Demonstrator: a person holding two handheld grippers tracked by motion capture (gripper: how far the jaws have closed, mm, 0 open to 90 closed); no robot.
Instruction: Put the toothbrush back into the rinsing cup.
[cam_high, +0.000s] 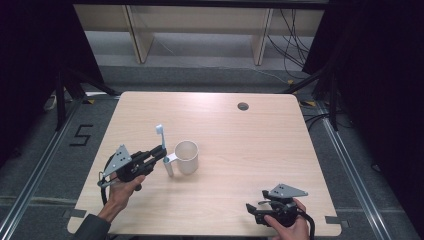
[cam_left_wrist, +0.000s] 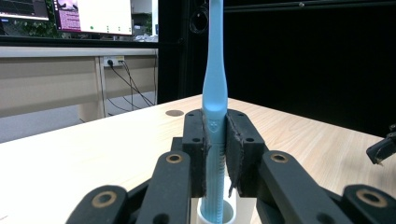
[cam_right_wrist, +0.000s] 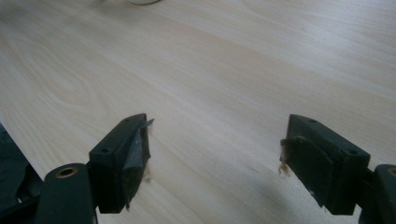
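We see a light-blue toothbrush (cam_high: 162, 145) standing upright, clamped mid-handle by our left gripper (cam_high: 161, 152), head above the jaws. In the left gripper view its lower end hangs over a white holder (cam_left_wrist: 215, 212) just below the jaws; whether it has gone inside we cannot tell. Just beyond the gripper's tip stands a white mug (cam_high: 186, 156) on the tabletop (cam_high: 260, 145). Well apart, at the near edge, our right gripper (cam_high: 254, 207) rests with jaws spread wide, holding nothing. We judge the step to be placing the toothbrush; next calls for lowering it straight, then loosening the jaws.
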